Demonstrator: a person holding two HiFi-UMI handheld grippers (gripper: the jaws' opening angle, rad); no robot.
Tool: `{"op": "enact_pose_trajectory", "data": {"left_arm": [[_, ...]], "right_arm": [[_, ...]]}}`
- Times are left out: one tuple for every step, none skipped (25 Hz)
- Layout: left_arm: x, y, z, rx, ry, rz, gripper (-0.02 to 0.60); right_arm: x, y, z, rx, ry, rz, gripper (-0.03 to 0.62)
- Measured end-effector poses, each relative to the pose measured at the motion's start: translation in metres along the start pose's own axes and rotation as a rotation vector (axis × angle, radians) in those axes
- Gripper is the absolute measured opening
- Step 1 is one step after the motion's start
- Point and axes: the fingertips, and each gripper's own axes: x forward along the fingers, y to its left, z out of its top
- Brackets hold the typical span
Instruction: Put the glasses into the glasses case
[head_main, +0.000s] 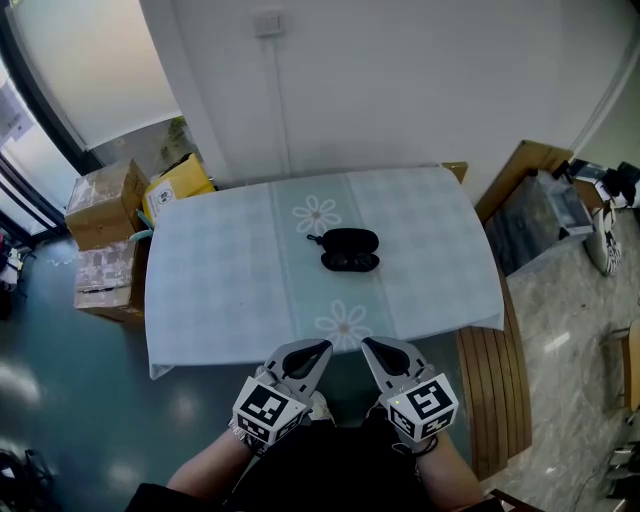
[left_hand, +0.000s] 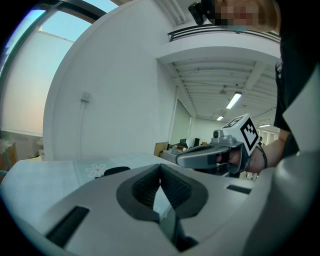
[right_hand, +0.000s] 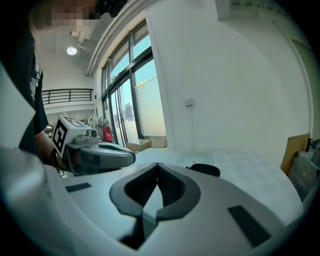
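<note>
Bench (head_main: 478, 342) under a pale blue checked cloth (head_main: 220, 290) carries a black oval glasses case (head_main: 350, 250) near its middle, apparently open; I cannot tell whether glasses lie inside. Left hand-held gripper (head_main: 318, 350) and right hand-held gripper (head_main: 372, 346) hover at the near edge, both clenched on nothing, well apart from the case.

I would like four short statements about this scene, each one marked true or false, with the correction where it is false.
1. The left gripper holds the glasses. False: its jaws are together on nothing.
2. The right gripper has its jaws together and holds nothing. True.
3. The glasses case lies at the left corner of the table. False: it lies near the middle.
4. Cardboard boxes stand on the floor to the left of the table. True.
</note>
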Motion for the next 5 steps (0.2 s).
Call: {"op": "enact_pose_trajectory", "data": {"left_arm": [[-0.0002, -0.0005, 0.0004, 0.0, 0.0, 0.0, 0.026], [-0.0003, -0.0011, 0.0006, 0.0, 0.0, -0.001, 0.026], [-0.0002, -0.0018, 0.0006, 0.0, 0.001, -0.001, 0.026], [0.0, -0.0027, 0.0004, -0.001, 0.001, -0.001, 0.026], [0.0002, -0.0036, 0.0002, -0.001, 0.001, -0.001, 0.026]], "right_arm": [[-0.0001, 0.0003, 0.0004, 0.001, -0.001, 0.0, 0.023], [-0.0004, 0.0006, 0.0005, 0.001, -0.002, 0.001, 0.023], [-0.0008, 0.0007, 0.0005, 0.002, -0.002, 0.001, 0.023], [-0.0013, 0.0008, 0.0003, 0.002, -0.003, 0.001, 0.023], [-0.0019, 0.0007, 0.0, 0.002, -0.003, 0.002, 0.023]]}}
